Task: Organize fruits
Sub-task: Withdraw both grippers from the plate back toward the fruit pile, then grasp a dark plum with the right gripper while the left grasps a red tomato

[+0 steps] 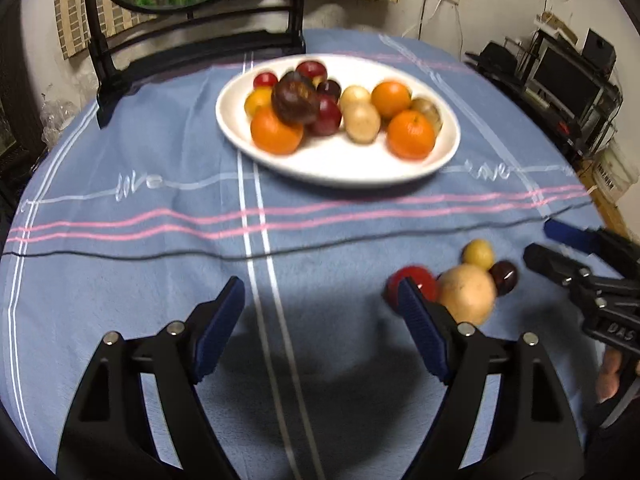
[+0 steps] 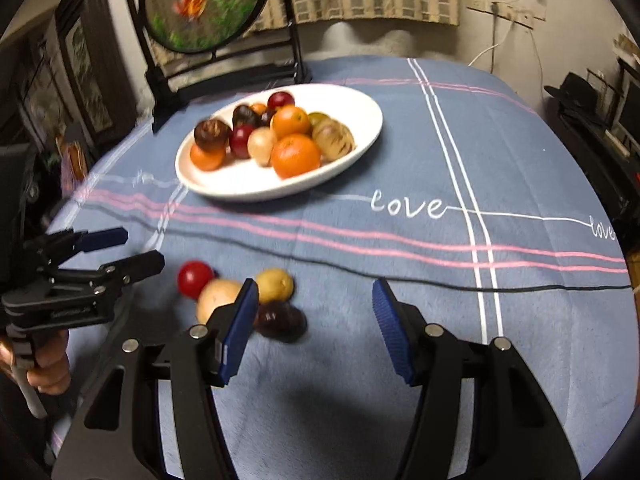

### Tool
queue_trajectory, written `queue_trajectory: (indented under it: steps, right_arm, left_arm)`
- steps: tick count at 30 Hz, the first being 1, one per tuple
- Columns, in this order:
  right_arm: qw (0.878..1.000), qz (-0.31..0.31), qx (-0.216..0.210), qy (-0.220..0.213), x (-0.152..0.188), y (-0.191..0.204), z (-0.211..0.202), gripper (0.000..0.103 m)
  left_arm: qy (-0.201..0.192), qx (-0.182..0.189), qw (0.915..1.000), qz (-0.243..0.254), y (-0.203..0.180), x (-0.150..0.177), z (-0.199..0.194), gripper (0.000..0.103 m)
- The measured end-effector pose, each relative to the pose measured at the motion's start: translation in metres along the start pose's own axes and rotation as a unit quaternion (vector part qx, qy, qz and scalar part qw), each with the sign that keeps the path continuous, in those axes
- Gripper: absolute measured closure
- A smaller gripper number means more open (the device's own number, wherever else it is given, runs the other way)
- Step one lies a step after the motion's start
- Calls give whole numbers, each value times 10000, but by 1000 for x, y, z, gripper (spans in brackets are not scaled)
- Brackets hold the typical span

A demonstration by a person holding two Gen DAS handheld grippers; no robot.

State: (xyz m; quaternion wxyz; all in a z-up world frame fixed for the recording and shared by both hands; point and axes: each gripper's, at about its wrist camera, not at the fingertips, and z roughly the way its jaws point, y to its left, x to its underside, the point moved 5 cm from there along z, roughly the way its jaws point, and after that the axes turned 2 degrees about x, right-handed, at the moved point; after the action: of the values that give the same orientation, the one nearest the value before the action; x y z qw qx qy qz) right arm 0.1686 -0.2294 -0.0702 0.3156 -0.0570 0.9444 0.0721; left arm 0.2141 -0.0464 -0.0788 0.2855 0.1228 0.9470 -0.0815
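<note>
We hold our left gripper (image 1: 320, 312) wide open and our right gripper (image 2: 314, 320) half open, both empty, above four loose fruits (image 2: 240, 296) near the fruit-filled plate (image 1: 340, 168).

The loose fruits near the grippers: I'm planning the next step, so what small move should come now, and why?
Probably shift the right gripper, open and empty, a little left and down over the dark plum, the nearest of four loose fruits on the tablecloth. The white plate already holds the rest. The left gripper is open and empty too.
</note>
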Motion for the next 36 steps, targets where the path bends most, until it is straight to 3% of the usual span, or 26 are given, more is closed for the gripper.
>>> queue_trajectory:
  steps: [4, 8, 18, 31, 36]
  right_arm:
    - [9983, -491, 284, 119, 8, 5, 3, 44]
    - [9958, -853, 302, 104, 12, 12, -1, 44]
    - [9942, -1062, 107, -135, 11, 20, -15, 43]
    - [9870, -1555, 170, 373, 30, 37, 12, 44]
    - [9840, -1702, 129, 503, 35, 44, 19, 61]
  left_arm:
    - [94, 74, 9999, -1, 0, 3, 5, 23]
    - [236, 171, 9996, 22, 1, 7, 10, 23]
    - [315, 310, 9990, -46, 4, 8, 12, 22]
    - [366, 342, 9987, 52, 0, 10, 14, 21]
    - [375, 357, 9986, 71, -2, 11, 14, 21]
